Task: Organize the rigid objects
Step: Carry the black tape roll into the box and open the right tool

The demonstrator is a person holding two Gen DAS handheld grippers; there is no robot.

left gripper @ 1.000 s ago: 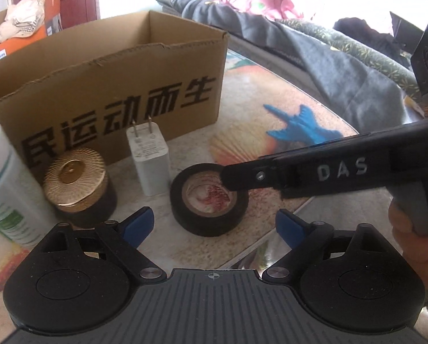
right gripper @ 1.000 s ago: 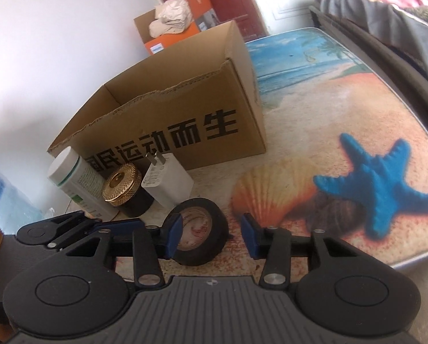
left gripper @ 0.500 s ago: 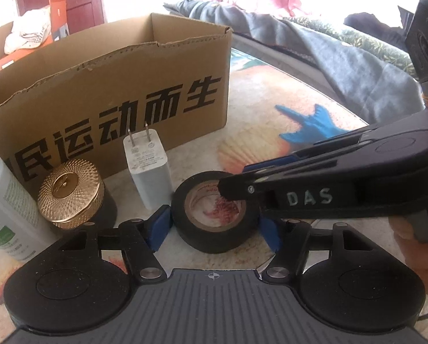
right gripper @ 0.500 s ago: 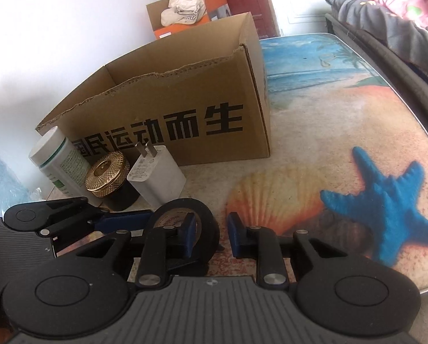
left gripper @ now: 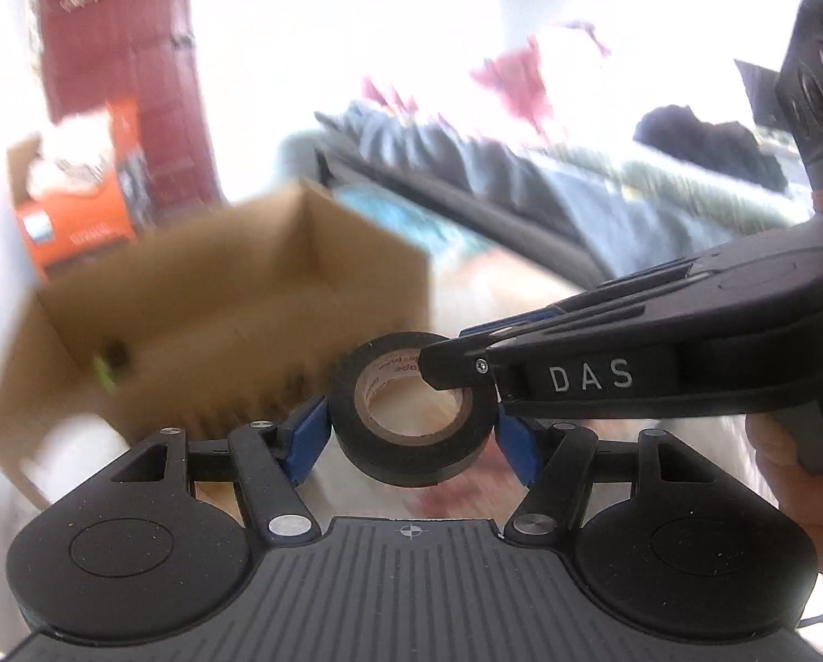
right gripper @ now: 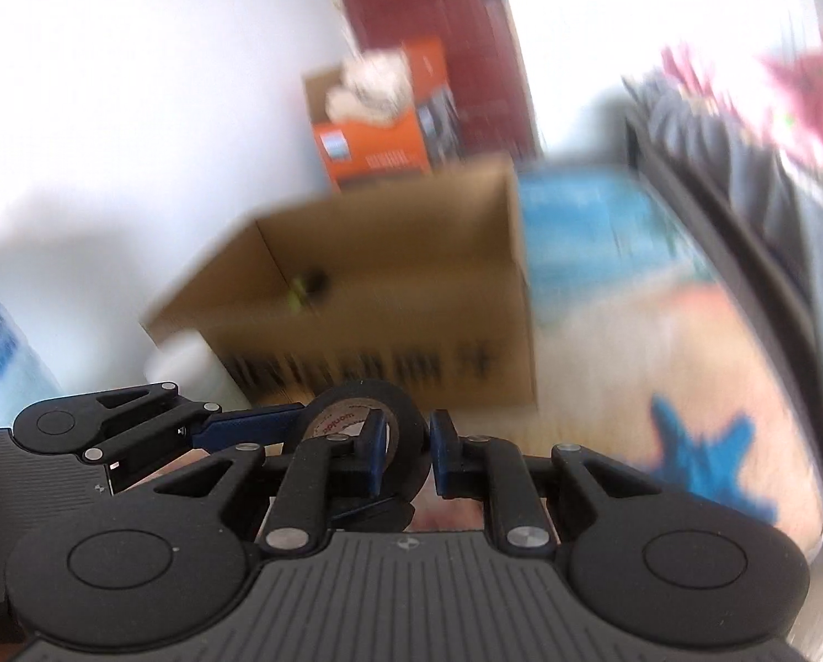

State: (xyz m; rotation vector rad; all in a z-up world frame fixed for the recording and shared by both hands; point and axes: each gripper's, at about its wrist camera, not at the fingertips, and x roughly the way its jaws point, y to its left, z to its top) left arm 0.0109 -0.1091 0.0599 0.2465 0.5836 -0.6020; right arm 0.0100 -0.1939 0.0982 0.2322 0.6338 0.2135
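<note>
Black roll of tape (left gripper: pixel 411 430) with brown inner core, printed red; held off the worktop, tilted with hole facing upward and forward; pinched on both sides, in front of an open cardboard box (left gripper: pixel 235 298).

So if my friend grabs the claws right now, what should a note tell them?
Left claw: closed on the outside of the black tape roll.
Right claw: pinching the roll's wall, one finger through the hole.
The roll is in the air in front of the cardboard box.
Done: roll picked up.
Left: put it into the box. Something small is already inside; too blurry to name.
</note>
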